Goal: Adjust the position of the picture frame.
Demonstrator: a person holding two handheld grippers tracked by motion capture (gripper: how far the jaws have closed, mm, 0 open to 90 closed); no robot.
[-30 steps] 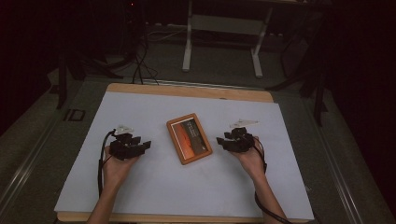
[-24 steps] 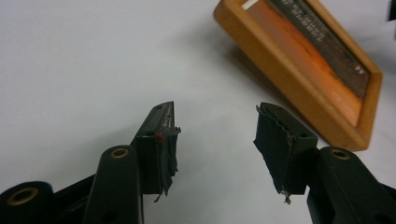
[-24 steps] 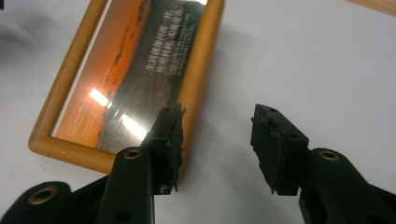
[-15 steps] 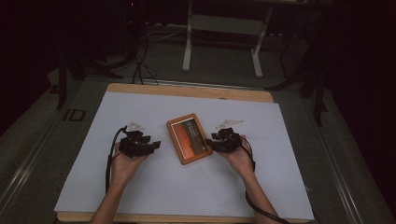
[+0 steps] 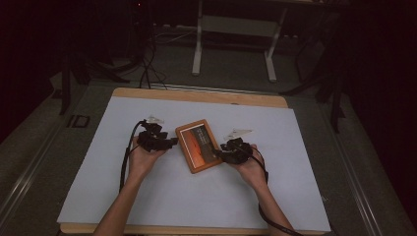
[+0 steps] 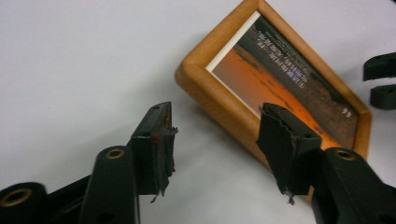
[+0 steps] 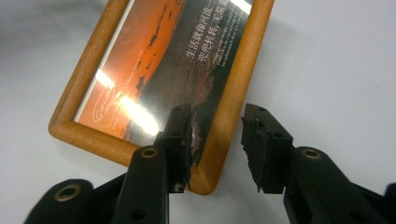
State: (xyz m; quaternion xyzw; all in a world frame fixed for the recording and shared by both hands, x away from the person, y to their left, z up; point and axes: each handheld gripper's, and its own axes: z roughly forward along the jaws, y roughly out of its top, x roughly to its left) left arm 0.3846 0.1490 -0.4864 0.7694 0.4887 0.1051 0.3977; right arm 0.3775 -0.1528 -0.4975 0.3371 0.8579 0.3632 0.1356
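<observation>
Both grippers [image 5: 172, 143] [image 5: 217, 155] now closer beside framed picture [image 5: 198, 146] (small Chinese caption).

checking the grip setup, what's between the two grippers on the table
The wooden picture frame lies flat on the white sheet between the left gripper and the right gripper, as the high view shows; nothing else lies between them.

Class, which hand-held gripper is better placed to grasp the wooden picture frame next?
Right hand-held gripper: its open jaws already straddle the orange wooden picture frame's side rail. The left one's stand beside a corner.
</observation>
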